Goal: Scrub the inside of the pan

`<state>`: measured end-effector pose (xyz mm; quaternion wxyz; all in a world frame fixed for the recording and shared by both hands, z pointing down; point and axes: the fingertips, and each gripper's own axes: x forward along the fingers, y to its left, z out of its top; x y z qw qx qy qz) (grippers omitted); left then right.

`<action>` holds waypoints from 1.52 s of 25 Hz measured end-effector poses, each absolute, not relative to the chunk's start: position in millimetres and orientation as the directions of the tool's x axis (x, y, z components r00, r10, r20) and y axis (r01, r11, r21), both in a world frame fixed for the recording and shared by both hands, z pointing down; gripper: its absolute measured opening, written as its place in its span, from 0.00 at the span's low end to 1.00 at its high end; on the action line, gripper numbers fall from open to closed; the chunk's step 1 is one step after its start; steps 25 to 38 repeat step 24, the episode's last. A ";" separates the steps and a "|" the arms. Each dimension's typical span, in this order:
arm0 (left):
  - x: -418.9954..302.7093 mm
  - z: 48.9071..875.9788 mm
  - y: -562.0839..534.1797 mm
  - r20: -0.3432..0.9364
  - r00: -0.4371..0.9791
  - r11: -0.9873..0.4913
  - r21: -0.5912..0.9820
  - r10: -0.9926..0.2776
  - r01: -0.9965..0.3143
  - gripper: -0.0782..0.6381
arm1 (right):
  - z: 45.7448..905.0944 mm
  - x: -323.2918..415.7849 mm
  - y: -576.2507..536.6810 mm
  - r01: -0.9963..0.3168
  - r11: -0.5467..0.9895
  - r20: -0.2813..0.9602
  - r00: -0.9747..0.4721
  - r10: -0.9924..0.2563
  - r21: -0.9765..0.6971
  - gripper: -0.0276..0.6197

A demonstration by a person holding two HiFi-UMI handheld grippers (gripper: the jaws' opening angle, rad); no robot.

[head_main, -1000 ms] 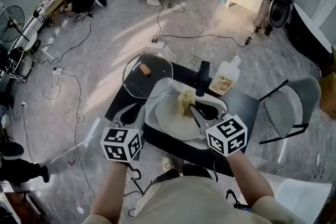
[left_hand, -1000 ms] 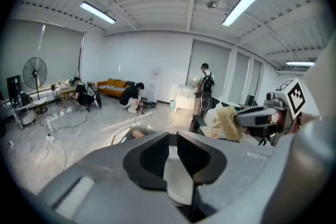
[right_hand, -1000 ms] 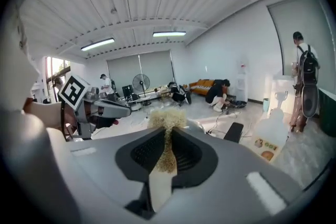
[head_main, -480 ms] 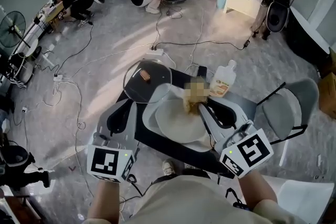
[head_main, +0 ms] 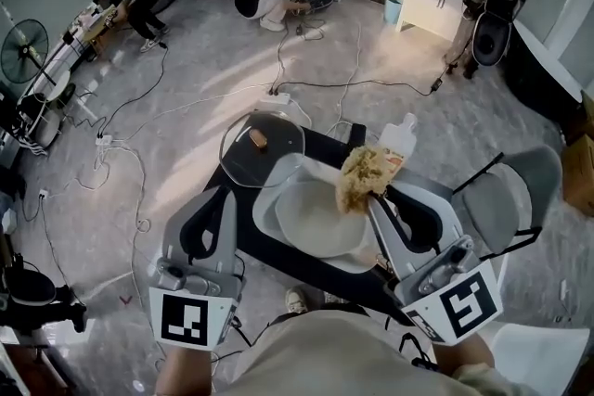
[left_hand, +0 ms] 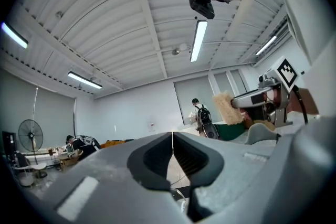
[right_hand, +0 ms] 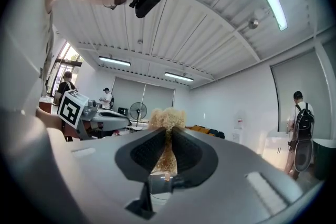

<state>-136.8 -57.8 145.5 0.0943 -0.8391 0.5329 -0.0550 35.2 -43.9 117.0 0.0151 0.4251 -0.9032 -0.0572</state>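
Tan fibrous scrubber (head_main: 362,178) pinched by right gripper (head_main: 373,199), held above pan (head_main: 311,225), far right side | left gripper (head_main: 215,196) jaws just closed, empty | interior looks clean, scrubbing likely finished

Head view downward, gripper views level

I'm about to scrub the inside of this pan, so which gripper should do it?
Right. The right gripper is shut on the scrubber, raised by the far edge of the pan. The left gripper has just closed on nothing, off the pan's left side.
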 end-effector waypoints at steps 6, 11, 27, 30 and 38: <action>-135.1 164.6 -51.4 0.050 0.417 -0.418 -0.205 -0.908 -0.885 0.12 | 128.9 40.9 -37.3 -0.765 0.634 0.016 -0.636 -0.771 0.111 0.11; -137.9 181.9 -50.7 0.085 0.393 -0.402 -0.187 -0.916 -0.896 0.11 | 156.5 41.8 -39.0 -0.760 0.644 0.079 -0.639 -0.765 0.086 0.11; -139.1 198.6 -47.1 0.139 0.373 -0.393 -0.166 -0.917 -0.904 0.11 | 167.6 33.3 -42.8 -0.734 0.676 0.093 -0.670 -0.736 0.063 0.11; -139.1 198.6 -47.1 0.139 0.373 -0.393 -0.166 -0.917 -0.904 0.11 | 167.6 33.3 -42.8 -0.734 0.676 0.093 -0.670 -0.736 0.063 0.11; -139.1 198.6 -47.1 0.139 0.373 -0.393 -0.166 -0.917 -0.904 0.11 | 167.6 33.3 -42.8 -0.734 0.676 0.093 -0.670 -0.736 0.063 0.11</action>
